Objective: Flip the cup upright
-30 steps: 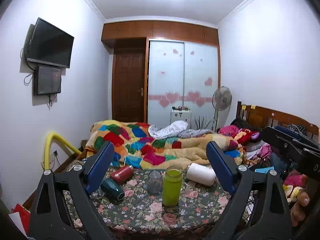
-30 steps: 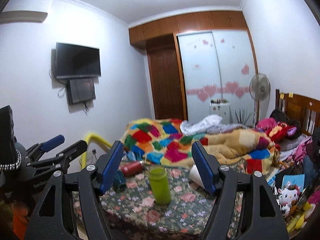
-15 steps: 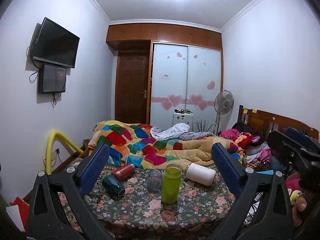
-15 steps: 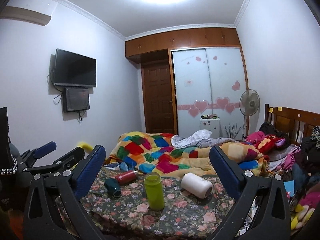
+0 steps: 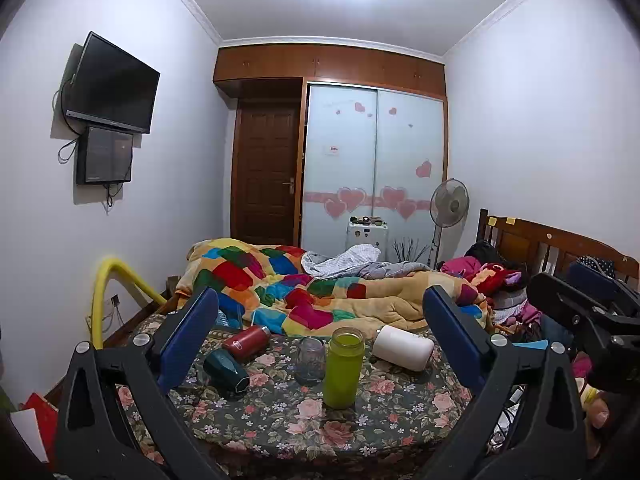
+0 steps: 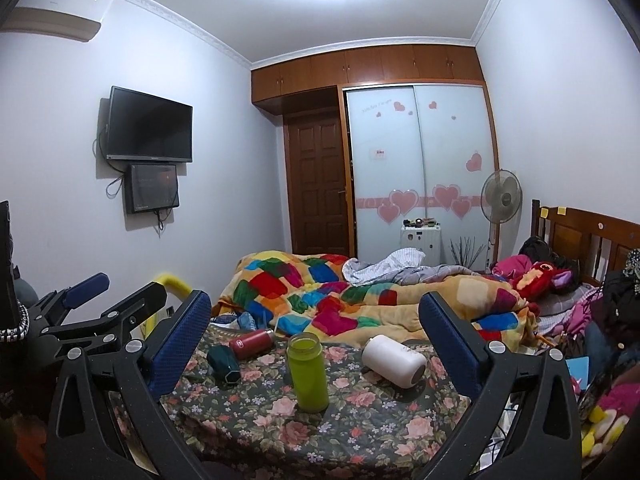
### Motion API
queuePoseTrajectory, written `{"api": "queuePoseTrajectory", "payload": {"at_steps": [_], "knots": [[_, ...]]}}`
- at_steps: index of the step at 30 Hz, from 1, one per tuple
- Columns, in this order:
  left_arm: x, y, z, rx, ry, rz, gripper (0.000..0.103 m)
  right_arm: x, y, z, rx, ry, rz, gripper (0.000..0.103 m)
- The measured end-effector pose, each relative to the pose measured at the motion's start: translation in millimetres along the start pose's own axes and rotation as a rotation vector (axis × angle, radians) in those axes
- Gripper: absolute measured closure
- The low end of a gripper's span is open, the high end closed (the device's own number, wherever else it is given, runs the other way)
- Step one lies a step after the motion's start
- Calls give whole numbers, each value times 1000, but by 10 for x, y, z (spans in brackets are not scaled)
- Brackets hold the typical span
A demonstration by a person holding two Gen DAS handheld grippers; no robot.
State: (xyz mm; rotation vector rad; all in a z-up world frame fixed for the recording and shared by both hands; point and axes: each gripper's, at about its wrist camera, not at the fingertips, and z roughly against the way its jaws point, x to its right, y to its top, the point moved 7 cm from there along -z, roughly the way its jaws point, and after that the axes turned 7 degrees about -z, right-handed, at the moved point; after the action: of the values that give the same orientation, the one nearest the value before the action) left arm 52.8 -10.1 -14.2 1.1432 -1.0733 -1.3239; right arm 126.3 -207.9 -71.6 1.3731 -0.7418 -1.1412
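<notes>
On the floral-cloth table (image 5: 304, 420) (image 6: 360, 432) a green cup (image 5: 343, 367) (image 6: 307, 372) stands upright. A white cup (image 5: 403, 347) (image 6: 394, 360), a red cup (image 5: 246, 342) (image 6: 253, 343) and a dark teal cup (image 5: 226, 370) (image 6: 224, 366) lie on their sides. A clear glass jar (image 5: 310, 360) stands behind the green cup, hidden in the right wrist view. My left gripper (image 5: 320, 340) is open and empty, back from the table. My right gripper (image 6: 316, 340) is open and empty, also short of the cups.
A bed with a patchwork quilt (image 5: 320, 292) lies right behind the table. A yellow tube (image 5: 116, 284) stands at the left wall. Clothes and toys (image 6: 600, 320) pile up at the right. A fan (image 5: 448, 204) stands by the wardrobe.
Both grippers have pulled back and tilted up from the table, so the cups look smaller and lower. The right gripper's jaws have opened wider. The cups have not moved.
</notes>
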Motion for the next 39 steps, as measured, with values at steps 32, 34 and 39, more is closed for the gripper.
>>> {"api": "queuePoseTrajectory", "payload": {"at_steps": [32,34,39], "knots": [[30,-38,-84,-7,-10,-2,0,-17,-12,-55,-30,-4,-4,0],[33,-42,-85,-7,-11,-2,0,-29,-34,-63,-31,-4,-5,0],[48,-52,-103,-10,-16,-3,0,-31,-32,-62,-31,-4,-4,0]]}}
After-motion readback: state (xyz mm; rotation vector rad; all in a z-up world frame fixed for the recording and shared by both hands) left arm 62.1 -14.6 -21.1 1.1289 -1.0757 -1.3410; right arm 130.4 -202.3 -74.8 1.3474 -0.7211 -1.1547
